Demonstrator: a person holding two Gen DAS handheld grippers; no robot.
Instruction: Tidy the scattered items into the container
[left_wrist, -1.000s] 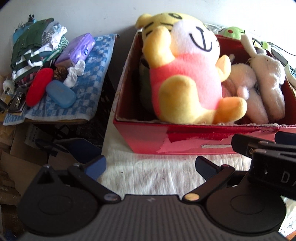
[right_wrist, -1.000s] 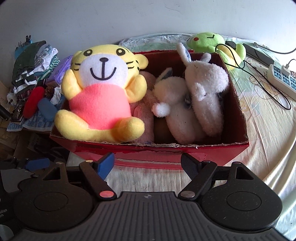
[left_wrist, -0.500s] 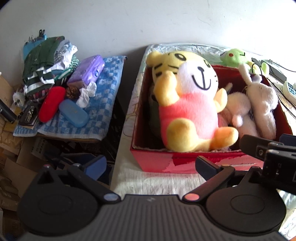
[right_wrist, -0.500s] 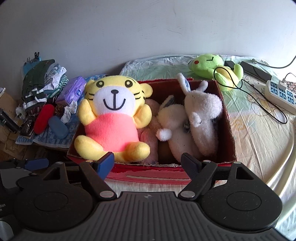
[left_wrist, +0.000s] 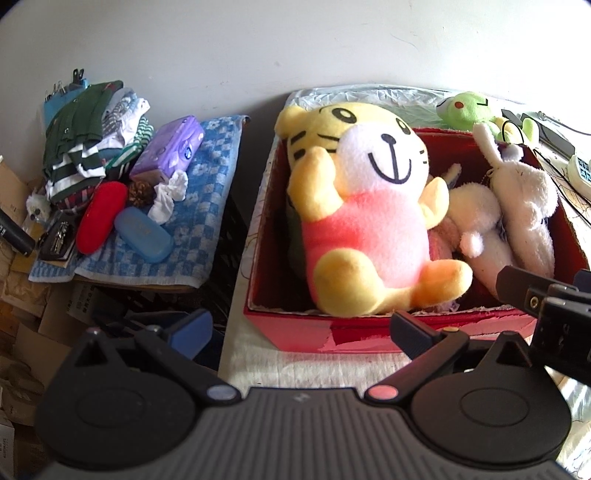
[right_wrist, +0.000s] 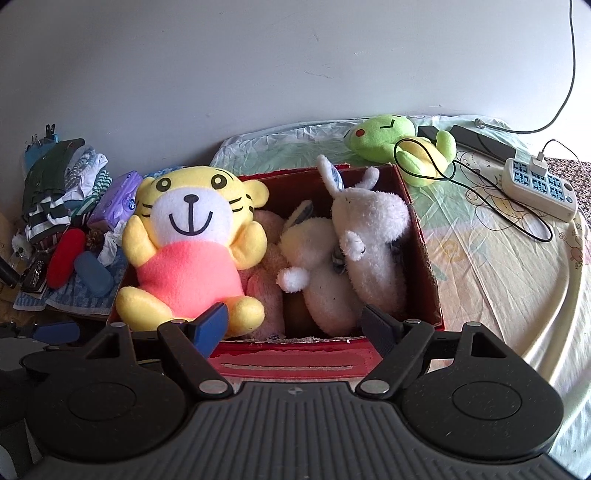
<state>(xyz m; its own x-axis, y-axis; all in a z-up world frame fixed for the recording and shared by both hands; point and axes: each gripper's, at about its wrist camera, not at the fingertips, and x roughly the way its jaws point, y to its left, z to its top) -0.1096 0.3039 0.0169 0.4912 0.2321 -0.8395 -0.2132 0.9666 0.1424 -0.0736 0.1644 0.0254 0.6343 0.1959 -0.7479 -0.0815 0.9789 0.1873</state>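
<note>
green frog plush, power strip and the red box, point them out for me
green frog plush (right_wrist: 384, 138): right wrist view, on its face.
power strip (right_wrist: 541, 188): right wrist view, on its top socket panel.
red box (right_wrist: 424, 251): right wrist view, on its right wall.

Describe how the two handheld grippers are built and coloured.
Both match: a black ribbed body, two round black hubs, angled black linkage arms with metal pivot pins. On the left gripper and the right gripper, one of the fingers is blue-padded, the other black.
</note>
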